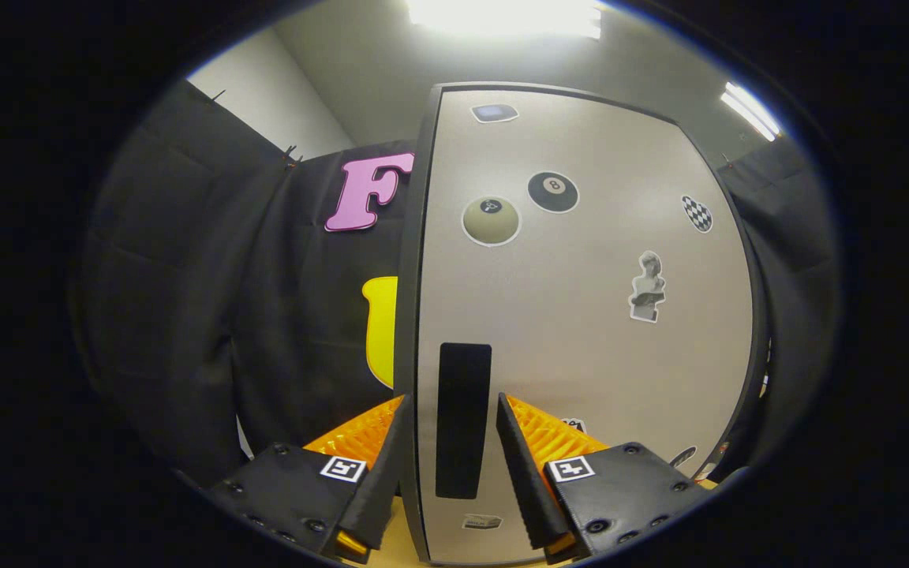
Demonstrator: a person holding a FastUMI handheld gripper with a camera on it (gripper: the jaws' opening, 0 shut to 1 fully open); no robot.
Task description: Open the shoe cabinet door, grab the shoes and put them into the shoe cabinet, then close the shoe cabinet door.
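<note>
The shoe cabinet door (pixel 581 315) stands right in front of me, a pale panel with a dark frame and several stickers on it. Its dark upright handle strip (pixel 463 418) lies between my fingers. My gripper (pixel 452 397) is open and straddles the door's left edge (pixel 409 315). One finger (pixel 379 473) is just left of that edge, and the other finger (pixel 521 465) is over the door face just right of the handle. Whether either finger touches the door cannot be told. The inside of the cabinet is hidden behind the door.
Black cloth wall (pixel 210 315) hangs close on the left, beyond the door's edge, and more of it shows to the right of the cabinet. A strip of light wooden surface (pixel 403 544) lies under the door's lower corner. Ceiling lights (pixel 502 16) glare above.
</note>
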